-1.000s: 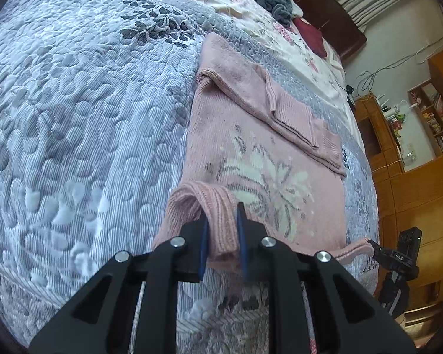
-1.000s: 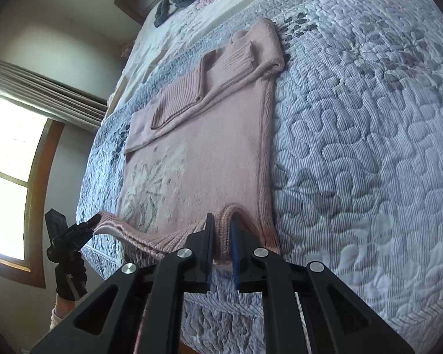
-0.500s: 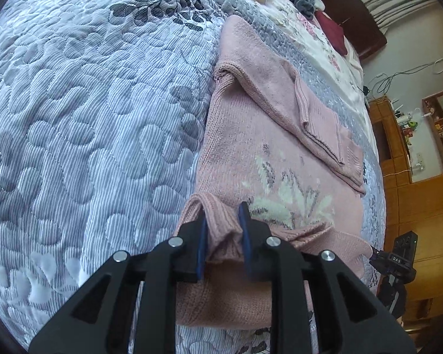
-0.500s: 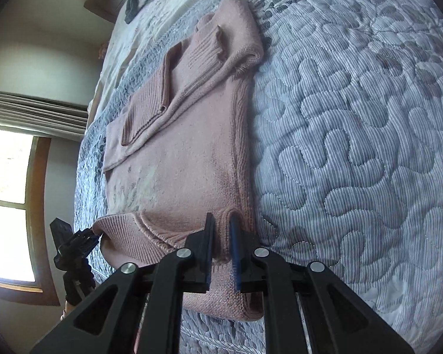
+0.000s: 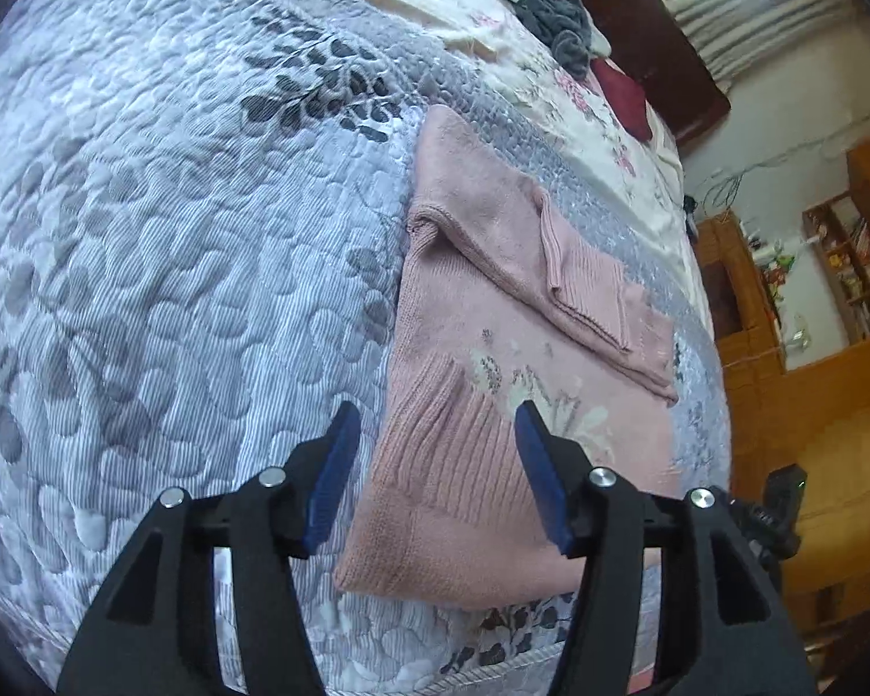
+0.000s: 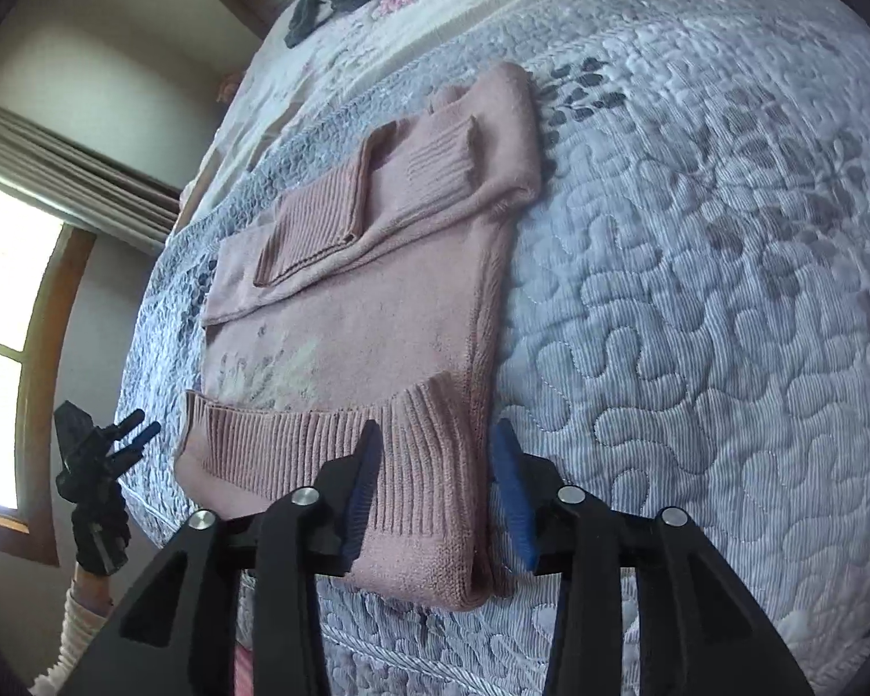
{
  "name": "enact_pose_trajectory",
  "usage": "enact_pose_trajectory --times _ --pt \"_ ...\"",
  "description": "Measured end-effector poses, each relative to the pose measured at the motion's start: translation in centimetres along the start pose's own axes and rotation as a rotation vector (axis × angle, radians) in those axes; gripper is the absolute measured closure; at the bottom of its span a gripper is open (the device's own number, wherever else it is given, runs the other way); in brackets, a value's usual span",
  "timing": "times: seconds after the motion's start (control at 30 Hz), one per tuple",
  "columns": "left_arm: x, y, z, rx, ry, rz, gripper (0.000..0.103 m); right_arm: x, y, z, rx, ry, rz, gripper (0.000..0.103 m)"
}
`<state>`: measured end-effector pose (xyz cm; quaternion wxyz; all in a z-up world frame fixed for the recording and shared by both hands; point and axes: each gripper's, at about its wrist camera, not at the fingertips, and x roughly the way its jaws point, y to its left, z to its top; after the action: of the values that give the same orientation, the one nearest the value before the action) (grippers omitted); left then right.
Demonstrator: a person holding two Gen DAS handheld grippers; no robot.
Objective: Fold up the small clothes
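A small pink knitted sweater point(image 5: 493, 348) lies flat on the grey quilted bedspread point(image 5: 174, 261), sleeves folded across its upper part. Its ribbed hem point(image 5: 452, 452) is folded up over the lower body and covers part of the pale flower print. My left gripper point(image 5: 432, 464) stands open just above the hem's left corner, holding nothing. In the right wrist view the same sweater point(image 6: 365, 290) shows its folded hem point(image 6: 330, 435), and my right gripper point(image 6: 435, 470) stands open over the hem's right corner. The other gripper point(image 6: 95, 458) appears at the far left there.
A dark grey garment point(image 5: 545, 6) and a dark red item point(image 5: 623, 95) lie near the wooden headboard point(image 5: 638, 17). Wooden cabinets and shelves point(image 5: 829, 290) stand beyond the bed's right side. A curtained window point(image 6: 11, 319) is at the left. Bare quilt stretches on both sides of the sweater.
Both grippers carried the hem up over the sweater's lower body, then opened and let it go. The hem now lies flat on the sweater.
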<state>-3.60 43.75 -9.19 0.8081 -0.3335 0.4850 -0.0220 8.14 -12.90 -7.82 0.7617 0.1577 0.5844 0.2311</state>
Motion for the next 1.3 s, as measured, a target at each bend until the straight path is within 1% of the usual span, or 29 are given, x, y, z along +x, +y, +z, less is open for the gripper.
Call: enact_pose_trajectory --times 0.03,0.17,0.23,0.33,0.4,0.43,0.47,0.5,0.53,0.57,0.6,0.67,0.7,0.77,0.9,1.0,1.07,1.13,1.23,1.3 --pt "0.4 -0.7 0.2 0.036 0.008 0.015 0.039 0.4 0.6 0.1 -0.022 0.007 -0.017 0.056" --pt "2.4 -2.6 0.3 0.179 0.056 0.092 0.038 2.5 2.3 0.6 -0.104 0.054 -0.081 0.052" --pt "3.7 -2.9 0.3 0.223 0.083 0.119 0.038 3.7 2.8 0.6 -0.137 0.078 -0.113 0.051" --pt "5.5 -3.2 0.2 0.261 0.123 0.141 0.038 5.4 3.4 0.3 -0.176 0.105 -0.142 0.05" --pt "6.5 -3.4 0.0 0.295 0.139 0.174 0.038 6.1 3.7 0.1 -0.211 0.114 -0.168 0.05" --pt "6.9 -3.6 -0.2 0.316 0.141 0.196 0.041 6.4 3.9 -0.1 -0.229 0.115 -0.183 0.051" --pt "7.2 -3.6 -0.4 0.332 0.145 0.218 0.047 6.6 4.1 -0.3 -0.247 0.113 -0.201 0.055" --pt "7.5 -3.7 -0.7 0.343 0.151 0.235 0.053 6.7 4.2 -0.5 -0.264 0.107 -0.222 0.067" --pt "7.7 -3.7 -0.9 0.353 0.155 0.245 0.062 6.6 4.3 -0.7 -0.281 0.101 -0.24 0.072" --pt "7.7 -3.8 -1.1 0.365 0.148 0.256 0.065 6.4 4.3 -0.8 -0.293 0.096 -0.246 0.08" --pt "7.4 -3.8 -1.4 0.373 0.135 0.258 0.068 6.0 4.3 -0.9 -0.299 0.087 -0.236 0.091" --pt "6.5 -3.8 -1.7 0.372 0.111 0.249 0.092 5.1 4.4 -1.2 -0.296 0.069 -0.201 0.092" --pt "6.0 -3.9 -2.0 0.363 0.099 0.237 0.09 4.4 4.4 -1.5 -0.295 0.055 -0.191 0.092" --pt "4.6 -4.0 -2.8 0.353 0.065 0.201 0.092 3.0 4.7 -2.1 -0.301 0.028 -0.173 0.092" --pt "2.0 -4.6 -5.5 0.395 0.013 0.177 0.093 0.6 5.1 -3.9 -0.286 -0.016 -0.111 0.093" --pt "0.4 -4.6 -6.6 0.384 -0.032 0.161 0.094 -0.4 5.4 -4.8 -0.27 -0.033 -0.082 0.093" --pt "-0.6 -5.1 -6.4 0.377 -0.078 0.167 0.095 -1.1 5.8 -4.8 -0.267 -0.049 -0.073 0.093" --pt "-1.7 -5.7 -5.5 0.366 -0.127 0.162 0.095 -2.0 6.6 -4.3 -0.272 -0.077 -0.069 0.093" --pt "-3.1 -7.0 -3.6 0.354 -0.192 0.136 0.095 -3.7 7.9 -3.1 -0.288 -0.126 -0.05 0.094" --pt "-3.8 -8.3 -2.2 0.365 -0.23 0.126 0.095 -4.8 8.8 -1.7 -0.304 -0.155 -0.05 0.094"
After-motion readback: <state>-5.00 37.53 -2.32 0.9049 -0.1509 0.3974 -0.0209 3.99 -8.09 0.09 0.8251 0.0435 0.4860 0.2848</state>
